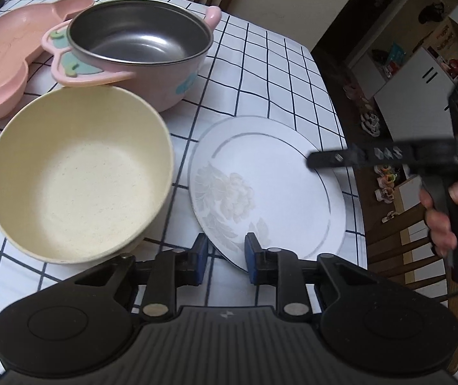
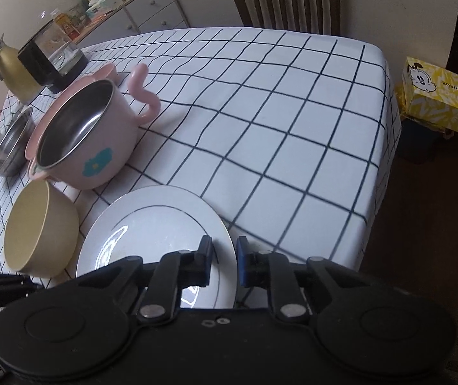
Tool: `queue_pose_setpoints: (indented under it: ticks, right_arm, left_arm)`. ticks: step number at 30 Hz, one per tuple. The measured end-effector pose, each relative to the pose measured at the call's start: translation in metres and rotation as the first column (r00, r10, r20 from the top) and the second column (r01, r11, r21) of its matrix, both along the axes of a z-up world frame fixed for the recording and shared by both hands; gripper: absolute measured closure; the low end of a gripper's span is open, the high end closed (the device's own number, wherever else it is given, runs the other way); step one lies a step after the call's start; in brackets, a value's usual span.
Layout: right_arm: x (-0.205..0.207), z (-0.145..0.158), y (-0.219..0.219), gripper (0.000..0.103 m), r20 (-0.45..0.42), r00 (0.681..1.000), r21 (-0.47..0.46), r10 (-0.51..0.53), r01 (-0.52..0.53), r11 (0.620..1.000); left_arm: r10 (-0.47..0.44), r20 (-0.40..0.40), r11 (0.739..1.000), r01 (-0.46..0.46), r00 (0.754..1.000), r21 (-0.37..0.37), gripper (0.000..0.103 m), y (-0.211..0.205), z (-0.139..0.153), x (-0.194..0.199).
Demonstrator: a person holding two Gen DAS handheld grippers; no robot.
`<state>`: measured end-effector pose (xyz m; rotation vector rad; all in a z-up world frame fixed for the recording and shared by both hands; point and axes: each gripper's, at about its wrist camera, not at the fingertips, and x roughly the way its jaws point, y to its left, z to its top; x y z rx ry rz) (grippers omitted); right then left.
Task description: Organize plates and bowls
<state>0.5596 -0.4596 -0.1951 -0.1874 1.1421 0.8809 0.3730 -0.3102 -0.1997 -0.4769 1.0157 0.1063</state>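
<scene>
Left wrist view: the plate (image 1: 270, 186), bowl (image 1: 78, 176) and pot (image 1: 139, 48) sit apart on the tabletop (image 1: 261, 64), nothing stacked yet. Both hand-held grippers, left (image 1: 225, 256) and right (image 2: 224, 263), straddle the plate's rim, jaws slightly apart.

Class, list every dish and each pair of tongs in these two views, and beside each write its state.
White round plate with grey flower: flat on the table, bare.
Cream round bowl: upright, empty.
Pink steel-lined pot: upright, empty, no lid.
Pink divided tray: flat, empty.
Left tongs: straddling the plate's rim, gap visible.
Right tongs: straddling the plate's rim, gap visible.
</scene>
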Motion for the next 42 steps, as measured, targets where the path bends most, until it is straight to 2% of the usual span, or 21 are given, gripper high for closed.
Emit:
queue_pose_setpoints:
  ticks: [9, 16, 22, 25, 34, 42]
  right_arm:
    - [-0.056, -0.003, -0.064, 0.093, -0.076, 0.988, 0.078, -0.134, 0.140, 0.987]
    - [-0.122, -0.003, -0.079, 0.093, -0.082, 0.954, 0.075, -0.289, 0.296, 0.952]
    - [-0.172, 0.002, -0.068, 0.094, -0.072, 0.933, 0.085, -0.354, 0.359, 0.929]
    - [-0.192, 0.009, -0.055, 0.094, -0.042, 0.933, 0.083, -0.356, 0.359, 0.930]
    - [-0.232, 0.040, -0.022, 0.095, 0.008, 0.926, 0.133, -0.379, 0.374, 0.918]
    - [-0.265, 0.057, 0.029, 0.095, 0.027, 0.925, 0.167, -0.379, 0.370, 0.914]
  left_arm:
    - [-0.139, -0.011, 0.989, 0.138, 0.990, -0.055, 0.090, 0.006, -0.002, -0.028]
    - [-0.213, -0.026, 0.976, 0.212, 0.977, -0.052, 0.091, 0.014, 0.001, -0.055]
    - [-0.195, -0.045, 0.980, 0.192, 0.980, -0.055, 0.091, 0.036, 0.005, -0.079]
    - [-0.172, -0.043, 0.983, 0.168, 0.984, -0.072, 0.091, 0.048, 0.009, -0.091]
    - [-0.132, 0.043, 0.989, 0.135, 0.990, -0.066, 0.091, 0.088, 0.039, -0.132]
    - [-0.086, 0.092, 0.994, 0.091, 0.992, -0.056, 0.091, 0.148, 0.062, -0.169]
